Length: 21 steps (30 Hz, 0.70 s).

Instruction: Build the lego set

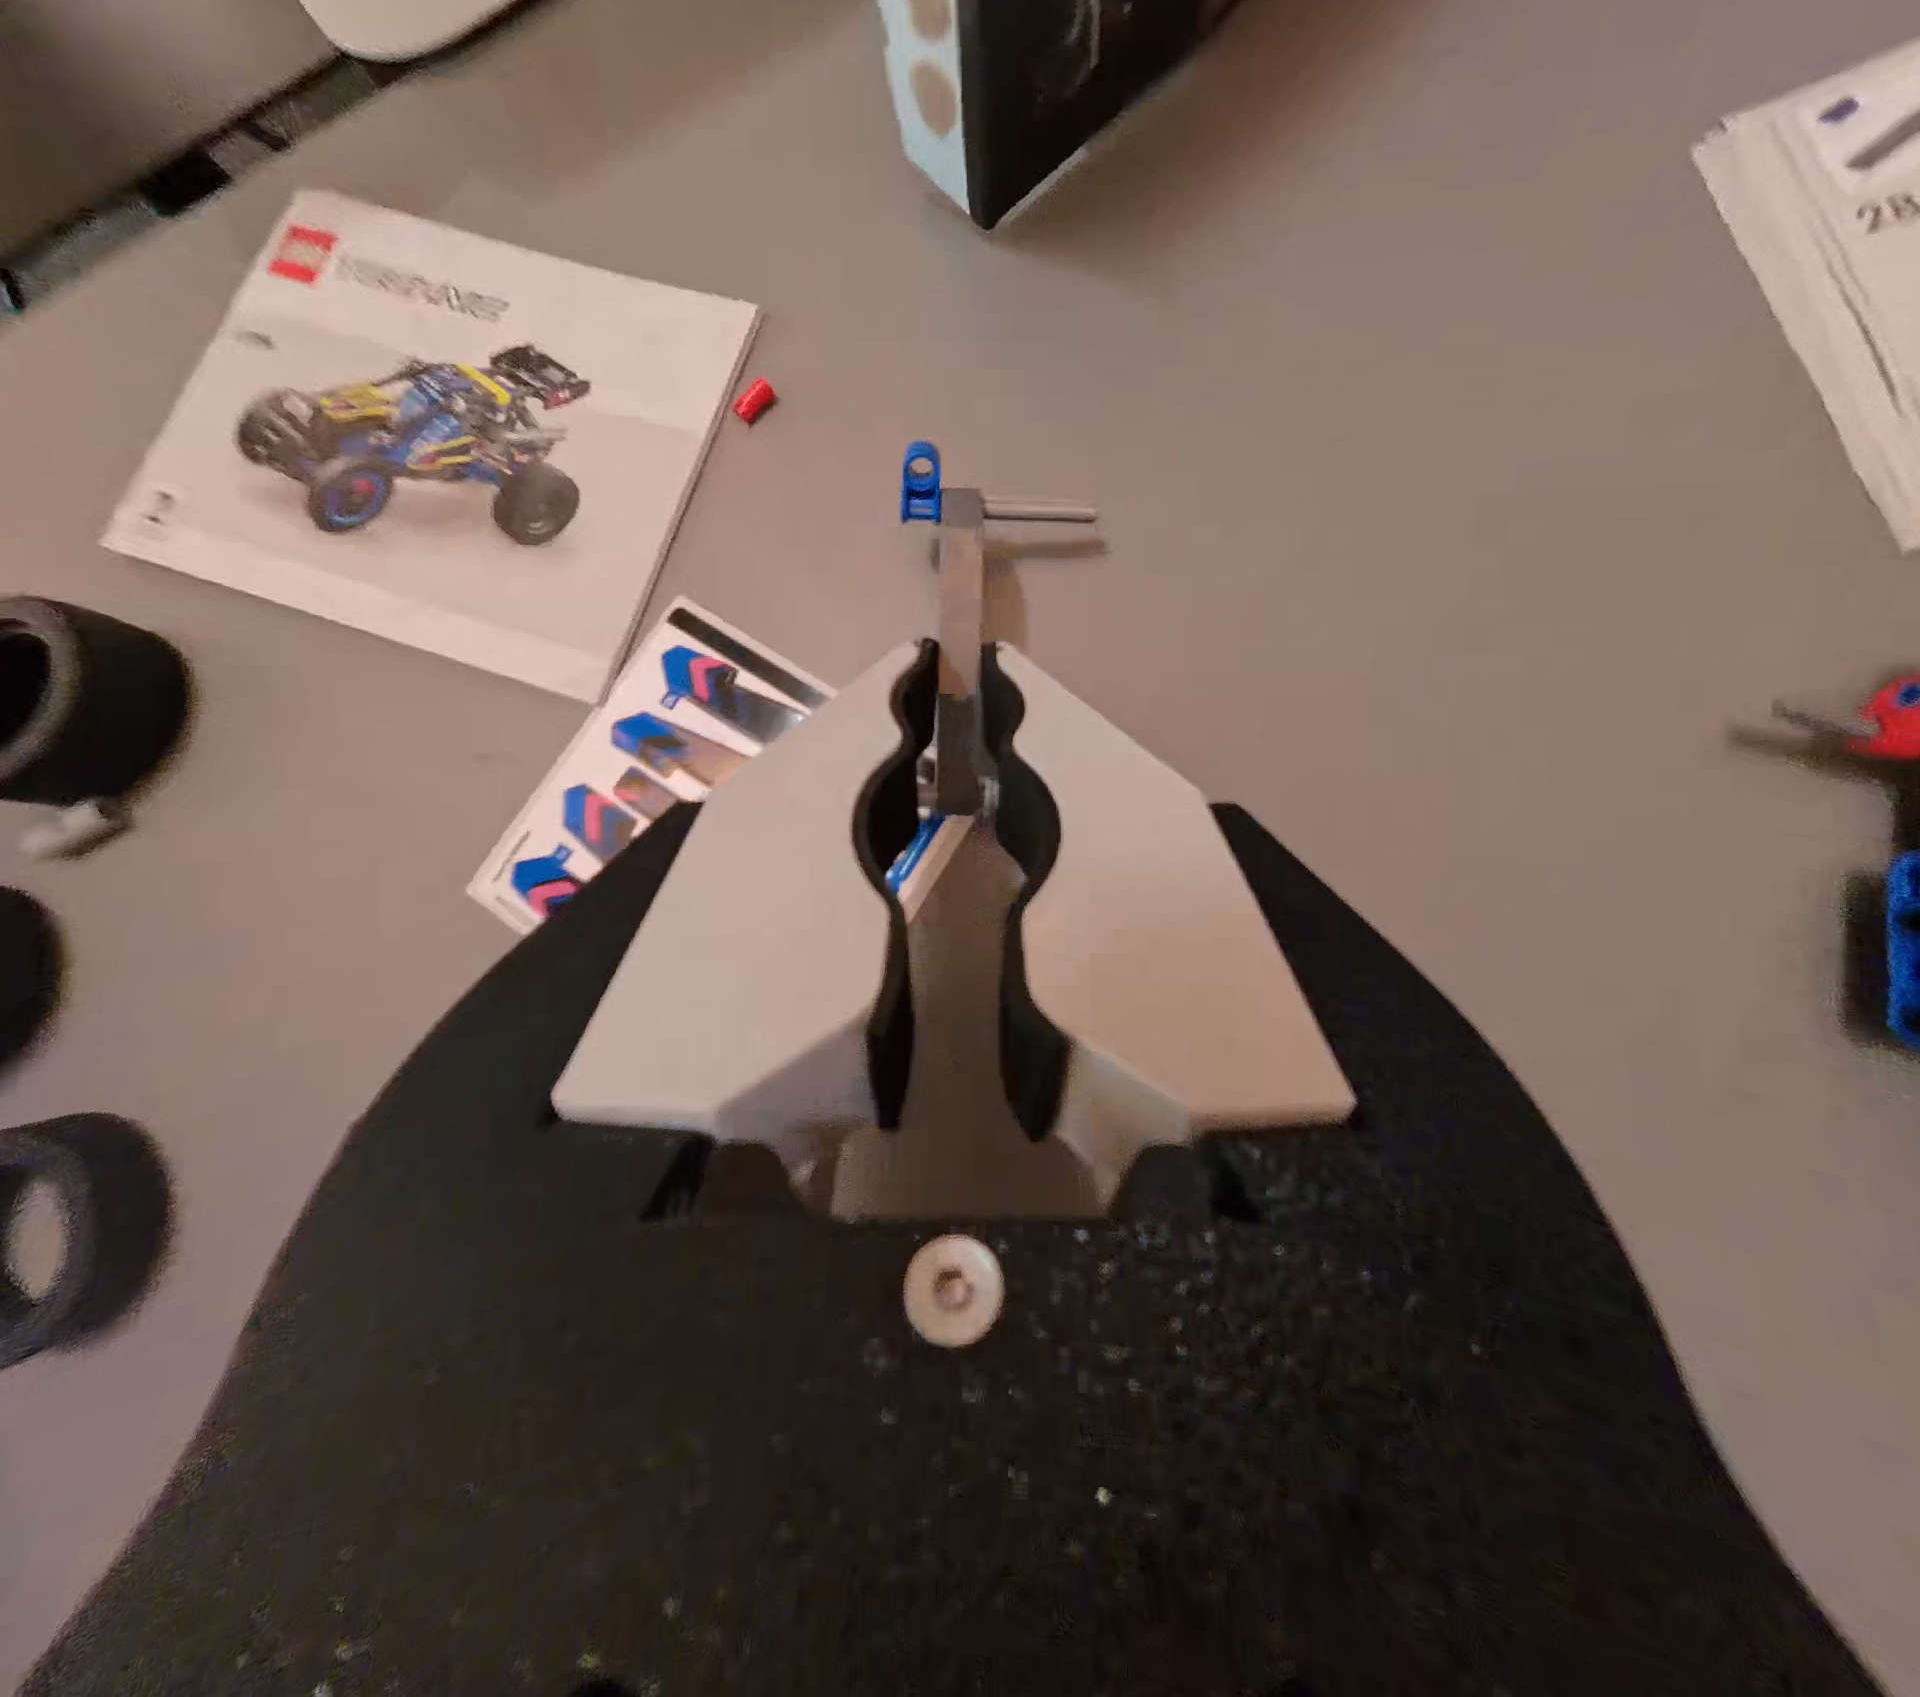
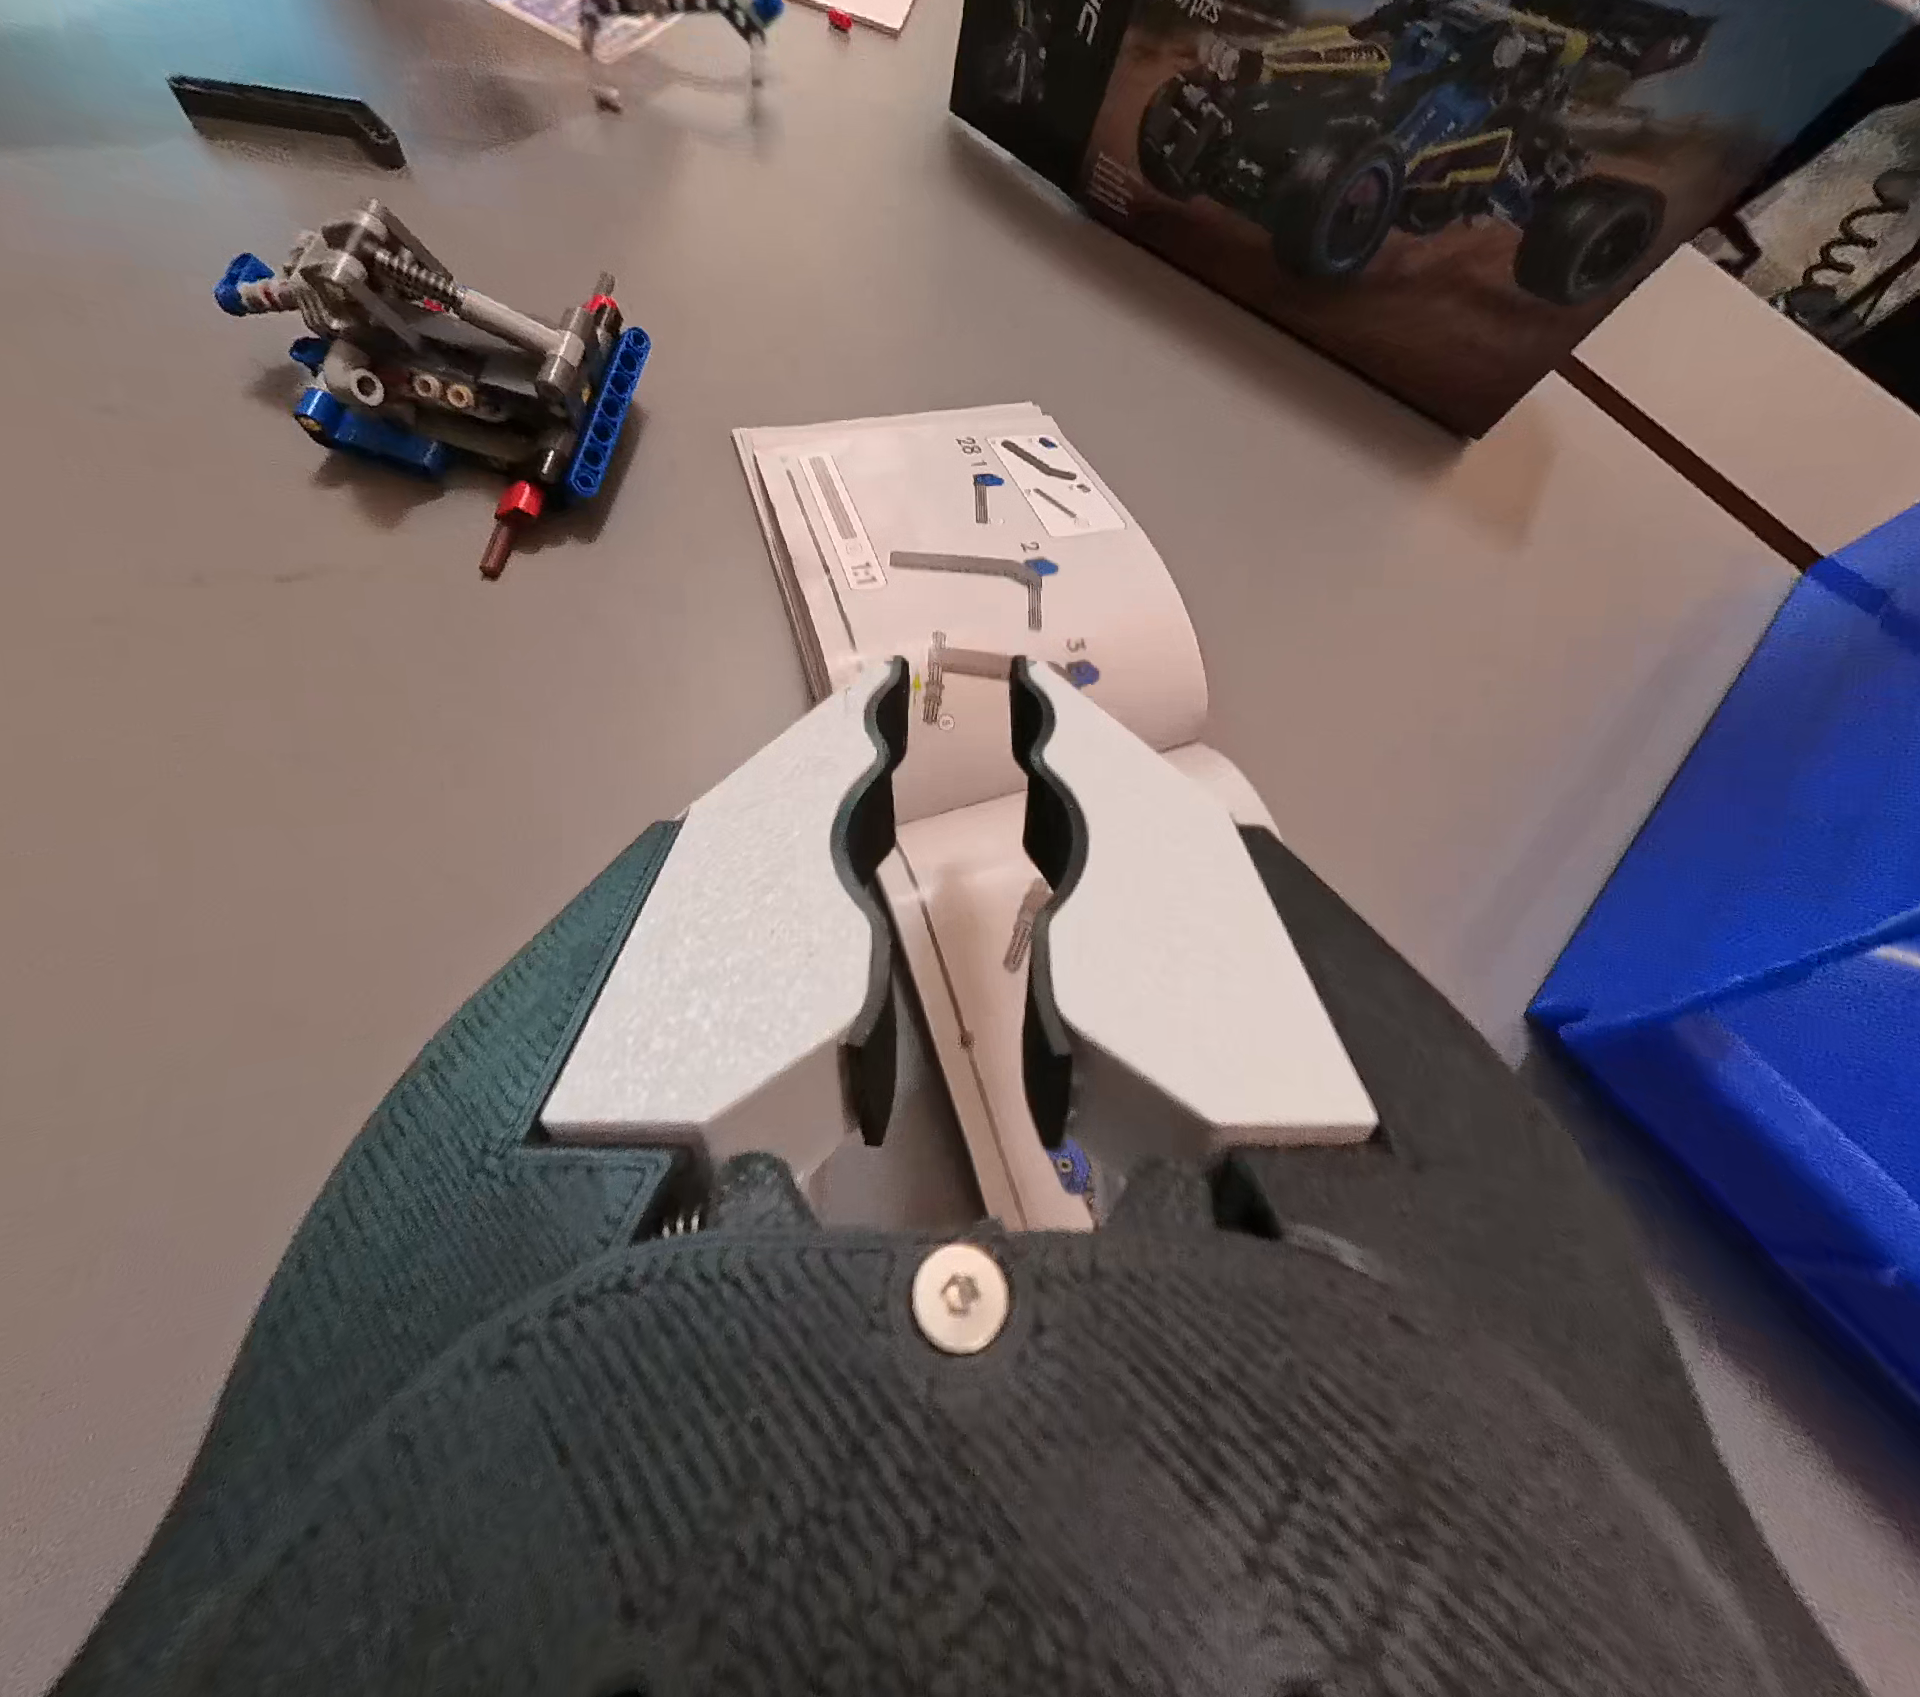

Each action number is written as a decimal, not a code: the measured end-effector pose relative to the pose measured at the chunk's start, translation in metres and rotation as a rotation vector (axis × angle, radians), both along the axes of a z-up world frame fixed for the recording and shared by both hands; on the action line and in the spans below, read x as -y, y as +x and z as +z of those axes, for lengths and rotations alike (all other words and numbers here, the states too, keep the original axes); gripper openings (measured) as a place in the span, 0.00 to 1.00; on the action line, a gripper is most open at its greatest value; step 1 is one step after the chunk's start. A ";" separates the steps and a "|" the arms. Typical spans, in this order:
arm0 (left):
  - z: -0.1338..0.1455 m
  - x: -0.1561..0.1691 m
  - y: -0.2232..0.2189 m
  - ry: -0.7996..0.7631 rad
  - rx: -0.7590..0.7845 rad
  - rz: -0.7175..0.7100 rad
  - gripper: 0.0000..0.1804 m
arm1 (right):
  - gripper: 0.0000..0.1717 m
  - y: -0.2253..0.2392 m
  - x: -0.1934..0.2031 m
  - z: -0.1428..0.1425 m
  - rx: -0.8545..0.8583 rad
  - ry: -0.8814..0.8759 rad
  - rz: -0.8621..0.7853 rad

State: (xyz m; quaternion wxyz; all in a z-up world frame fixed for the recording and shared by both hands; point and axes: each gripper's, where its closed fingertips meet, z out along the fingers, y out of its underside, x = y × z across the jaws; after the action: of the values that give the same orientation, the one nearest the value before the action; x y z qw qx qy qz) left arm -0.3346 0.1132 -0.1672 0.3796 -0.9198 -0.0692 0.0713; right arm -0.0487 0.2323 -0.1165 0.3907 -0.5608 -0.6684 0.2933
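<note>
My left gripper [image 1: 961, 660] is shut on a long grey beam [image 1: 961, 598] and holds it above the table. The beam's far end carries a blue connector [image 1: 918, 484] and a thin grey axle [image 1: 1039, 513] that sticks out to the right. The right wrist view shows this gripper far off at the top left with the beam [image 2: 707, 0] in it. My right gripper [image 2: 956, 671] is open and empty. It hovers over an open instruction booklet [image 2: 1039, 525], with nothing between its pads.
A partly built grey and blue model [image 2: 447, 359] sits on the table left of the booklet. A toy box [image 2: 1351, 68] stands at the back and a blue bin [image 2: 1766, 972] at the right. A closed booklet [image 1: 436, 442], a sticker sheet [image 1: 665, 743], a small red piece [image 1: 755, 401] and black tyres [image 1: 83, 712] lie at the left. About 30 cm separates my left fingertips from my right. To reach the small red piece [image 1: 755, 401] in a straight line is about 8 cm for my left fingers, about 35 cm for my right. The right camera catches it too, in the right wrist view [image 2: 838, 19].
</note>
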 end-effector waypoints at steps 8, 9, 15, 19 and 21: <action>0.080 0.001 0.049 0.333 -0.405 -0.286 0.03 | 0.10 -0.003 0.010 0.008 -0.089 -0.083 0.013; 0.090 0.002 0.061 0.365 -0.483 -0.325 0.03 | 0.12 -0.006 0.015 0.012 -0.123 -0.137 0.025; 0.109 0.008 0.131 0.417 -0.539 -0.385 0.03 | 0.25 -0.036 0.070 0.047 -0.317 -0.437 0.213; 0.115 0.012 0.175 0.526 -0.409 -0.429 0.03 | 0.16 -0.063 0.101 0.069 -0.437 -0.474 0.245; 0.114 0.014 0.182 0.560 -0.362 -0.410 0.03 | 0.13 -0.072 0.113 0.067 -0.424 -0.435 0.237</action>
State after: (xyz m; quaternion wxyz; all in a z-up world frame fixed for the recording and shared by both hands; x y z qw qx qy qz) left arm -0.1531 0.0988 -0.0531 0.6285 -0.7479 0.1673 0.1332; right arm -0.1211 0.1195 -0.0494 0.3556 -0.4759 -0.5542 0.5830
